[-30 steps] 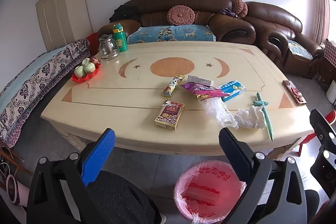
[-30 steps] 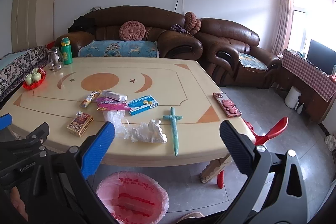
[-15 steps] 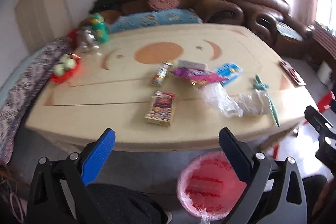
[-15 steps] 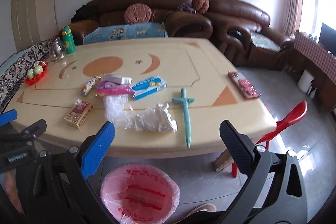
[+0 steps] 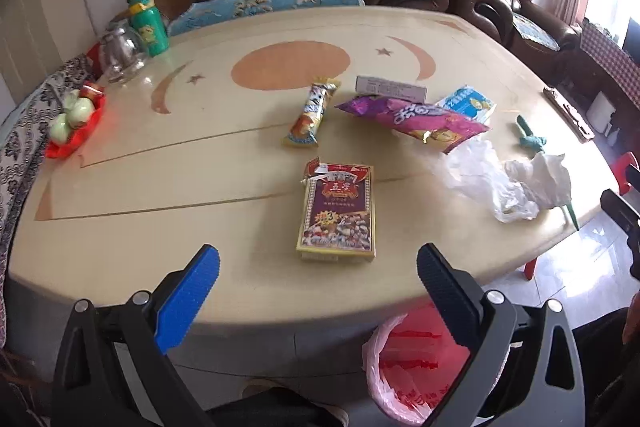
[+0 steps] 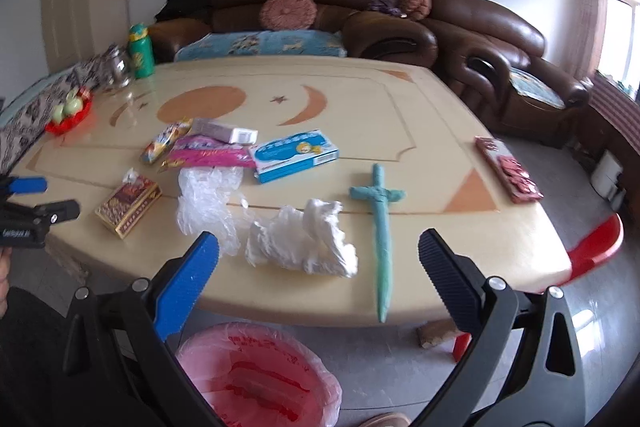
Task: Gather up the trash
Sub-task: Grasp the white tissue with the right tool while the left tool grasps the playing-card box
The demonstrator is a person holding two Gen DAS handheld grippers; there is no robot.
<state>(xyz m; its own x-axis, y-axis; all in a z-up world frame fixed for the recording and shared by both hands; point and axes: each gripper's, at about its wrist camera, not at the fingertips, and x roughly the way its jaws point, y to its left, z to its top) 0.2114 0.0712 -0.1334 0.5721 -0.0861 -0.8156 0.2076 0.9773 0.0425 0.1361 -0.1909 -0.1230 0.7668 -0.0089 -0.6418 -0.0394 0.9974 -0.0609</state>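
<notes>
Nothing looks collected yet: the red box (image 5: 338, 213), wrappers and crumpled tissue (image 6: 302, 243) all lie on the table (image 5: 160, 187), above the pink-lined bin (image 6: 256, 375). The left gripper (image 5: 318, 267) and right gripper (image 6: 318, 263) both gape wide, empty

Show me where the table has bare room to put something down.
Free: the far table half beyond the orange circle, and the stretch between the sword and the red tray. Also the near-left corner beside the card box. Crowded: the middle, where wrappers, boxes, plastic bag and tissue bunch together.
</notes>
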